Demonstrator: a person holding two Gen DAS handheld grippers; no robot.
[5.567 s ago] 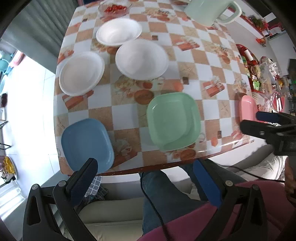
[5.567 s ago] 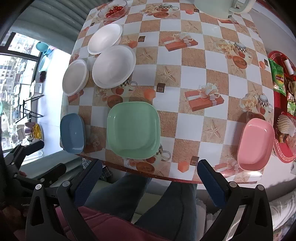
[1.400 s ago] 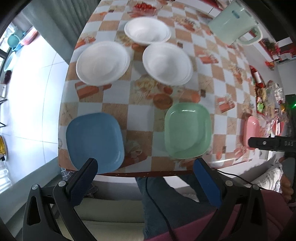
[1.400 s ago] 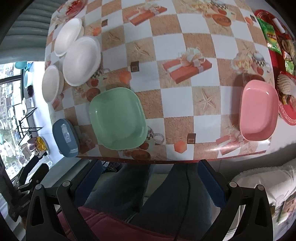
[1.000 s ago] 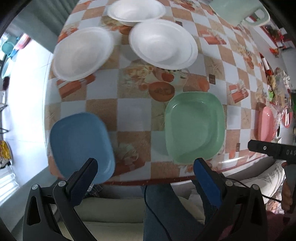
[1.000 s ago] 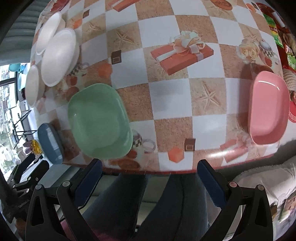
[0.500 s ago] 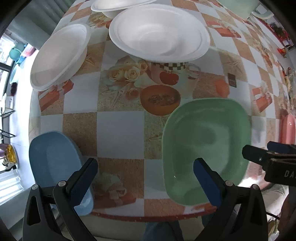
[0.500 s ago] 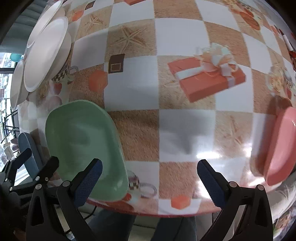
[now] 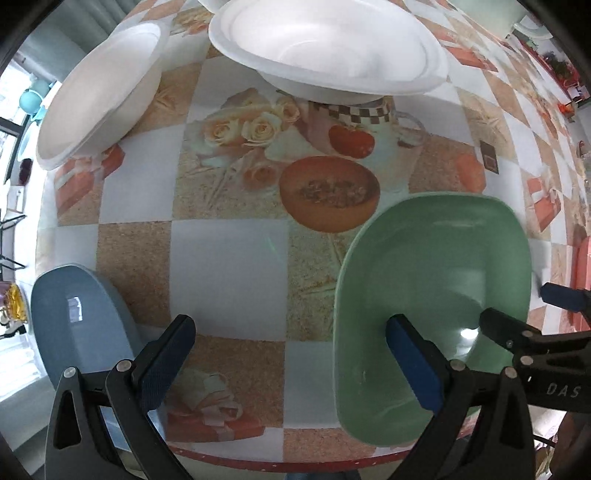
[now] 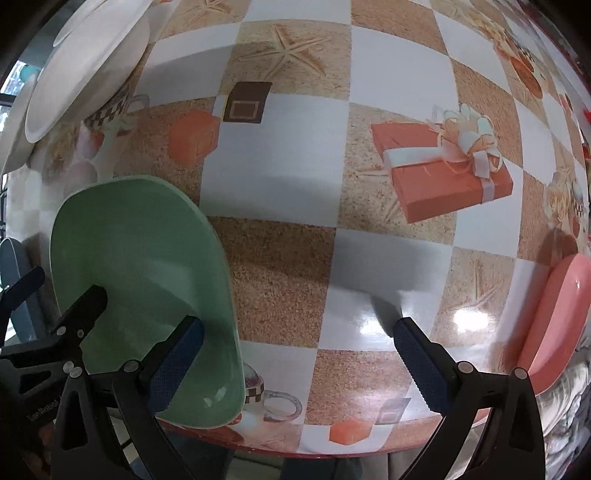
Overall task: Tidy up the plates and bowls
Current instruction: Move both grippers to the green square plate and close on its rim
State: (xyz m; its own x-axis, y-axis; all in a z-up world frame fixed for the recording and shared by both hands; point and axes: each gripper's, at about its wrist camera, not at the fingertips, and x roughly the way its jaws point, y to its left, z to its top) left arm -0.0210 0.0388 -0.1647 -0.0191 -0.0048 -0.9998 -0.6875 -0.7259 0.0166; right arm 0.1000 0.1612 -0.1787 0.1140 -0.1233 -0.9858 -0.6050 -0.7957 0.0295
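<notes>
A green square plate (image 9: 432, 295) lies near the table's front edge; it also shows in the right wrist view (image 10: 136, 269). A blue plate (image 9: 77, 325) lies at the front left corner and a pink plate (image 10: 561, 325) at the front right. Two white bowls (image 9: 328, 48) (image 9: 96, 99) stand further back. My left gripper (image 9: 291, 354) is open and empty, low over the table, its right finger above the green plate's near part. My right gripper (image 10: 295, 354) is open and empty, its left finger over the green plate's right rim.
The table (image 10: 280, 173) has a glossy checkered cloth with printed pictures. A pale green jug (image 9: 517, 14) stands at the far right back. The table's front edge runs just under both grippers, with the person's legs below.
Both grippers have come down and forward towards the table, closing in on the green plate from each side. The plates and bowls have not moved.
</notes>
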